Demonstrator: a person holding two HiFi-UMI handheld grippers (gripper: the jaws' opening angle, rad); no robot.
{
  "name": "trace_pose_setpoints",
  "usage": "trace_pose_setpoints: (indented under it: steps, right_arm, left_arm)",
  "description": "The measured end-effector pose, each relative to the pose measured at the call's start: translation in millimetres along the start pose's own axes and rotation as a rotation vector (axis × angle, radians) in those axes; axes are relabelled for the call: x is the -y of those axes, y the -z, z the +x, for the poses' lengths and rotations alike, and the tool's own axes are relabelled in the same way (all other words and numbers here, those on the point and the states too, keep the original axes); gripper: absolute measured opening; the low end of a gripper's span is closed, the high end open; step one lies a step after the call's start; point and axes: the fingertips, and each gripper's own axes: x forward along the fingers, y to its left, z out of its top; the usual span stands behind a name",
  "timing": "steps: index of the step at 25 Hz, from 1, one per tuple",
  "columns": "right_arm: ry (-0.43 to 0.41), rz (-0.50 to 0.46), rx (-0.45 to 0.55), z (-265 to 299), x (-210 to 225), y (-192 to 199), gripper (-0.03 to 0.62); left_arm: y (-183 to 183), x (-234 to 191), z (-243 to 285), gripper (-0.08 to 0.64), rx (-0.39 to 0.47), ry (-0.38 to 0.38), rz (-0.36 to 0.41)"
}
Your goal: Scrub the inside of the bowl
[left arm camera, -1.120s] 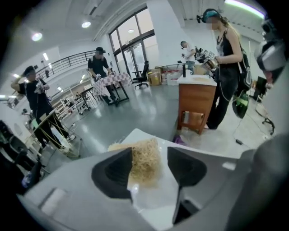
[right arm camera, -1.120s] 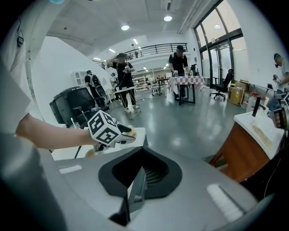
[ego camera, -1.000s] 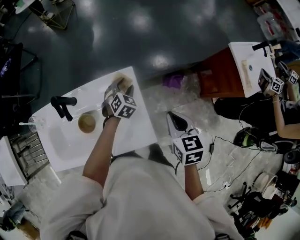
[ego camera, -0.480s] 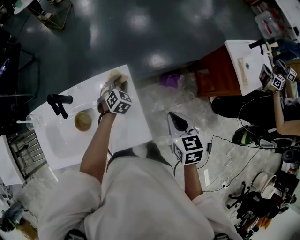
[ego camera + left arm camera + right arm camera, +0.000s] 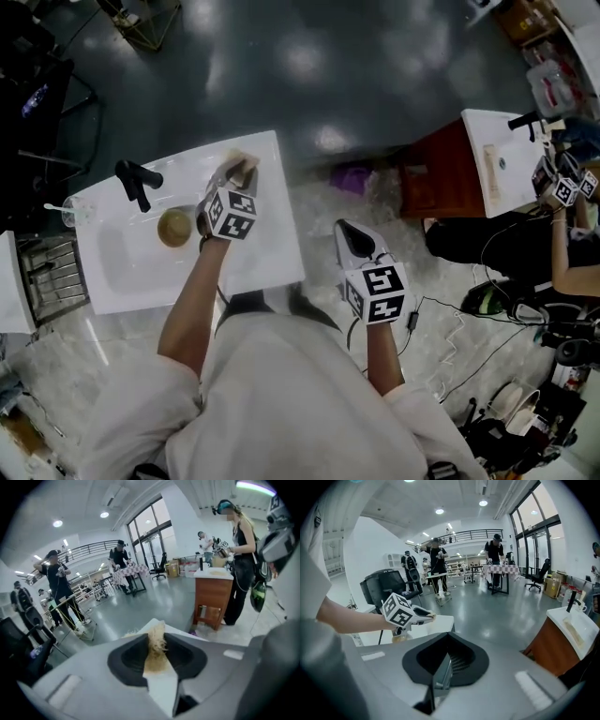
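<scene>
Nearest the person, the right gripper (image 5: 349, 236) hangs out over the floor to the right of the worktop (image 5: 267, 258), well apart from everything on it. Its jaws are clenched together with nothing between them, so it has no part in the work yet.

Further out, the left gripper (image 5: 241, 172) is over the far right corner of the worktop. Its jaws have just been closing and now grasp a tan, fibrous scrubber (image 5: 154, 652), which stands up between the pads with its frayed end pointing away from the gripper. Whether the scrubber is fully off the surface I cannot tell.

The bowl (image 5: 174, 227) sits upright in the sink basin (image 5: 117, 272), to the left of the left gripper and just near of the dark faucet (image 5: 138, 180) — untouched and apart from both grippers.

The step in hand looks like fetching the scrubber; scrubbing has not begun. The next move probably calls for carrying the scrubber left and down into the bowl's hollow, perhaps with the right gripper coming across to steady the rim, since a light bowl may slide in the basin.

Against the earlier frame, the left jaws were spread wider over the scrubber at that corner — now they pinch it. The bowl has kept its place beside the faucet.
</scene>
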Motion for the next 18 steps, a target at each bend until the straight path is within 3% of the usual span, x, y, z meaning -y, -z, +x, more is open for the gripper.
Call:
trace_pose_setpoints:
  steps: [7,18]
  right_arm:
    - [-0.089,-0.118,0.039,7.7,-41.8,-25.5,0.006]
    - [-0.322,-0.306,0.145,1.2,-151.1,-59.5,0.006]
  left_arm:
    - [13.2,-24.8,-93.4,0.103,0.056,-0.087,-0.076]
    - [49.8,-54.4,-272.2,0.104,0.208,-0.38,-0.285]
